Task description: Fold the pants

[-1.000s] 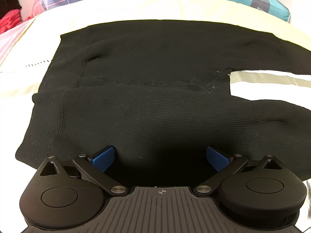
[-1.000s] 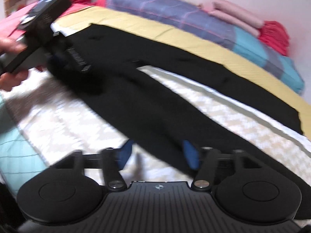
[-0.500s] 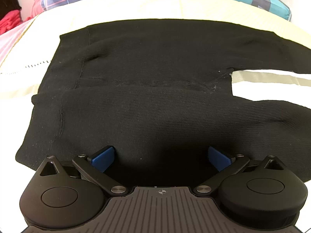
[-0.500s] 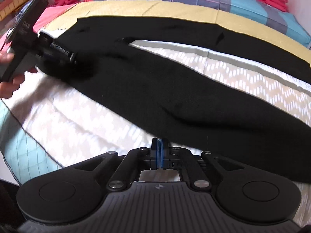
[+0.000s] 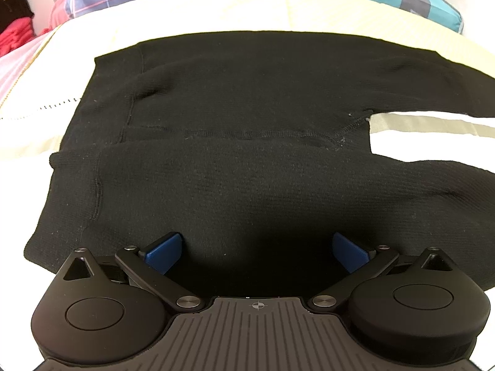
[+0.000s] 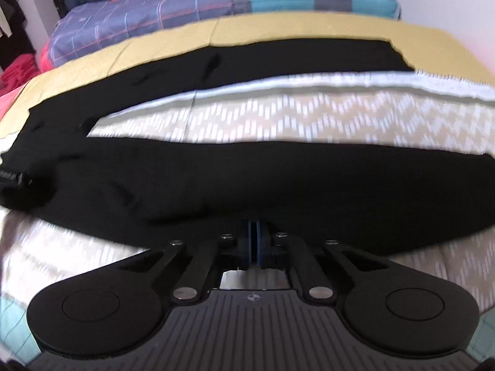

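Observation:
Black knit pants [image 5: 247,142] lie flat on the bed, waistband to the left and both legs spread to the right, with a gap of bedspread between the legs. My left gripper [image 5: 256,249] is open, its blue pads [image 5: 164,250] spread over the near edge of the seat area. In the right wrist view the pants [image 6: 247,179] run across the frame. My right gripper [image 6: 255,241] is shut, pads pressed together at the near edge of the near leg; whether cloth is pinched between them is not clear. The left gripper [image 6: 12,179] shows at the left edge.
The bed has a zigzag-patterned cover [image 6: 278,117] and a yellow band [image 6: 154,40] behind the pants. A plaid blue and teal pillow roll [image 6: 216,3] lies along the far side. Red folded cloth [image 6: 18,71] is stacked at the far left.
My right gripper closed from open to shut and swung to the right along the near leg. The left gripper stayed open and shifted only slightly over the seat.

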`<state>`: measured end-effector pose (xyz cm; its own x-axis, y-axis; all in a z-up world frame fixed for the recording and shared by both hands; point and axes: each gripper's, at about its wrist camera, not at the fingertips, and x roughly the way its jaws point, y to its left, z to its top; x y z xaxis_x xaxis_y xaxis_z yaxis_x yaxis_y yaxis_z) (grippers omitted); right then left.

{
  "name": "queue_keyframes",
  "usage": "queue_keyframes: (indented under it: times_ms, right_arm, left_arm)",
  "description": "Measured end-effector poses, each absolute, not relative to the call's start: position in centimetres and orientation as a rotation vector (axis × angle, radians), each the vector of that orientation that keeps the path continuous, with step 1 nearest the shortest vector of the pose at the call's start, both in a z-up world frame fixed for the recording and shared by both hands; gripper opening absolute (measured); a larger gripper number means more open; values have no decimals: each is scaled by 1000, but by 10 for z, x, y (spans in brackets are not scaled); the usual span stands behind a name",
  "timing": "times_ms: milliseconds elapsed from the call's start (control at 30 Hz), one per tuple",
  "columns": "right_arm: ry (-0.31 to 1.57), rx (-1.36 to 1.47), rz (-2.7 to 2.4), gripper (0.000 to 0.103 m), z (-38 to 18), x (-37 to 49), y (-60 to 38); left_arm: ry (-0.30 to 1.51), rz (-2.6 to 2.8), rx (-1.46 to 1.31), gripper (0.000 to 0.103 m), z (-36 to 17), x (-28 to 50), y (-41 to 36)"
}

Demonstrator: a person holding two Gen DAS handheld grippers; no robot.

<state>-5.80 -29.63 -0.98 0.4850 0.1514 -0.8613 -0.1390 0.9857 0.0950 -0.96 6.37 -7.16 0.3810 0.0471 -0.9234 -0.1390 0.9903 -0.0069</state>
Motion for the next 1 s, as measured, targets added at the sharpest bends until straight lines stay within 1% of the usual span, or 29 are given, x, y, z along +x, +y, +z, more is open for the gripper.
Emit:
queue_keyframes:
  times_ms: [67,100,167,200,233,267,300,333,433,467,500,533,567,600,633,733,833,867,900,933,967,1000]
  right_arm:
    - [1094,-31,173,2,-6,-64,-296]
    - [1086,-73,175,2,-1,-67,-292]
    - [1012,-140,256,9,14,-75,-276]
    - [988,-150,312,10,19,-76,-267]
    - [974,-155,377,25,22,-75,-254]
    - [964,-167,441,47,24,-74,-240]
    - [949,-189,502,55,23,-73,-224]
    - [935,-217,554,59,20,-71,-207]
    - [926,-277,652,55,3,-60,-163]
    - [945,-275,660,52,-5,-52,-154]
    - [980,-266,657,45,-13,-45,-146]
    - [1020,-250,662,19,-21,-38,-142]
    - [1045,-235,671,5,-26,-35,-141]
    - [1047,-240,688,5,-23,-38,-142]
    - [1061,-252,725,2,-21,-40,-144]
    - [1147,-313,820,2,-22,-61,-156]
    - [1098,-342,820,2,-7,-67,-157]
    - [1056,-320,838,6,1,-67,-157]
    - [1003,-315,840,14,8,-64,-153]
    - [960,-334,829,43,11,-60,-145]
    - [932,-355,826,64,10,-58,-137]
    - [914,-370,817,64,7,-51,-129]
  left_arm:
    - [1174,107,-86,103,-70,-12,66]
    - [1174,102,-85,103,-70,-13,67]
    - [1172,94,-87,103,-68,-18,71]
    - [1170,93,-90,103,-68,-20,74]
    - [1168,95,-89,103,-67,-23,76]
    - [1165,98,-87,103,-66,-26,79]
    - [1161,101,-84,103,-65,-29,81]
    - [1159,106,-80,103,-65,-31,83]
    - [1156,121,-85,103,-63,-37,87]
    - [1155,124,-90,103,-63,-38,88]
    - [1154,129,-93,103,-62,-38,89]
    - [1153,132,-95,103,-62,-39,90]
    - [1152,134,-97,103,-62,-39,90]
    - [1152,136,-96,103,-62,-40,90]
    - [1153,139,-94,103,-61,-41,90]
    - [1148,145,-97,103,-61,-48,97]
    - [1141,147,-115,103,-59,-54,105]
    - [1140,146,-121,103,-58,-54,106]
    - [1139,145,-127,103,-57,-54,107]
    - [1138,147,-135,103,-56,-54,108]
    - [1137,149,-144,103,-55,-54,109]
    - [1136,151,-154,103,-53,-54,110]
